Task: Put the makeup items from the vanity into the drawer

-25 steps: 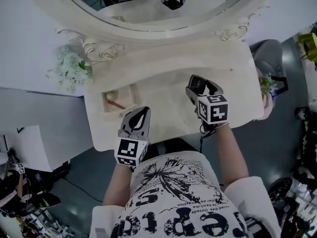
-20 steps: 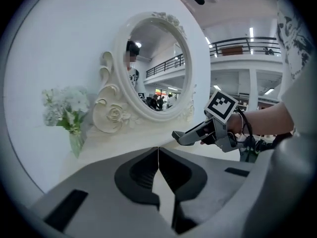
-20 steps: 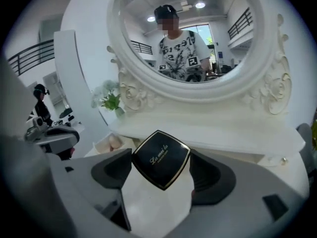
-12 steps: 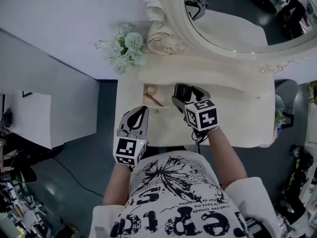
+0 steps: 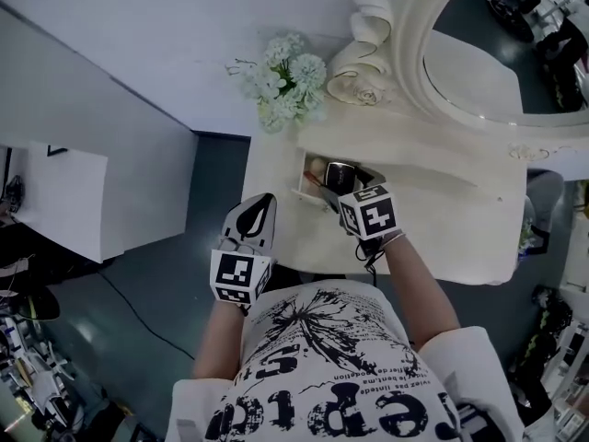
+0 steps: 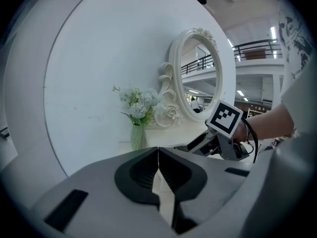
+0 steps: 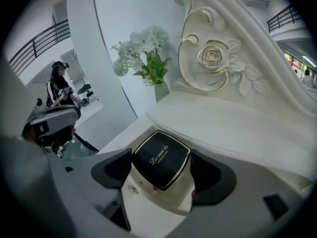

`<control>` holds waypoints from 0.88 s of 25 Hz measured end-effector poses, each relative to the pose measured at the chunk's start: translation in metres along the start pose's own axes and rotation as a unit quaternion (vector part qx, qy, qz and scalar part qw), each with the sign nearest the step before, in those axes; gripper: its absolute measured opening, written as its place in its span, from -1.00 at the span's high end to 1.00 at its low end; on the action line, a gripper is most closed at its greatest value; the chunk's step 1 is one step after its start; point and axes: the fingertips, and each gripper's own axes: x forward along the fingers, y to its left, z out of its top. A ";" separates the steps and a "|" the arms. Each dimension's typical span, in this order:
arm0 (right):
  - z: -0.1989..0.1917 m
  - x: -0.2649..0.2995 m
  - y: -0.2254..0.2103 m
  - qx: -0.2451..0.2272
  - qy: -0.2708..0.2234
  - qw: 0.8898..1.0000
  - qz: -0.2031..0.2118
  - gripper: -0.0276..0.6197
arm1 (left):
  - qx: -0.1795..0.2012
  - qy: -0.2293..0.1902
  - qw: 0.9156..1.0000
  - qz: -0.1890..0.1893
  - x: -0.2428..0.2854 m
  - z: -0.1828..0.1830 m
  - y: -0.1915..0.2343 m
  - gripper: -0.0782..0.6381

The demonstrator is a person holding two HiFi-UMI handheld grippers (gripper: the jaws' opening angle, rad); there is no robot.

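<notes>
My right gripper point(image 5: 339, 175) is shut on a black square compact point(image 7: 161, 158) with a gold rim, one pad on each side of it. The compact point(image 5: 338, 170) hangs over the open drawer point(image 5: 305, 180) at the vanity's left front. Something round and a thin stick lie inside the drawer, partly hidden by the gripper. A small gold knob point(image 7: 132, 190) shows on the drawer front. My left gripper point(image 5: 259, 203) is shut and holds nothing, off the vanity's front left corner. In the left gripper view its jaws point(image 6: 158, 178) meet with nothing between them.
The white vanity top point(image 5: 442, 219) stretches right of the drawer. A vase of white flowers point(image 5: 283, 76) stands at the back left beside the carved mirror frame point(image 5: 368, 63). A white wall panel point(image 5: 110, 136) stands to the left, above a dark floor.
My right gripper has carried the compact leftward from over the vanity top to above the open drawer. The head view has swung left. The left gripper stays shut in place.
</notes>
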 end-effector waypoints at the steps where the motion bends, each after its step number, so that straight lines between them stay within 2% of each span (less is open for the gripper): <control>1: -0.003 0.003 -0.002 -0.003 0.008 1.000 -0.008 -0.24 | -0.002 0.001 1.000 0.000 -0.001 -0.001 0.002 0.72; 5: -0.011 0.008 -0.010 -0.017 0.025 0.998 -0.046 -0.24 | -0.003 0.004 1.000 -0.002 -0.003 -0.005 0.007 0.73; 11: -0.004 0.004 -0.010 -0.011 0.005 0.999 -0.053 -0.24 | -0.001 0.006 1.000 -0.008 -0.002 -0.005 0.007 0.73; 16: 0.005 -0.012 -0.009 -0.014 -0.027 0.997 -0.065 -0.24 | 0.004 0.002 1.000 -0.016 0.000 -0.001 0.000 0.72; 20: 0.013 -0.031 -0.005 -0.013 -0.064 0.996 -0.055 -0.21 | 0.011 -0.004 1.000 -0.022 0.000 0.005 -0.007 0.72; 21: 0.016 -0.038 -0.006 -0.012 -0.077 0.995 -0.056 -0.16 | 0.013 -0.006 1.000 -0.025 0.001 0.007 -0.009 0.72; 22: 0.019 -0.045 -0.008 -0.010 -0.092 0.994 -0.064 0.13 | 0.016 -0.009 0.999 -0.027 0.002 0.009 -0.011 0.72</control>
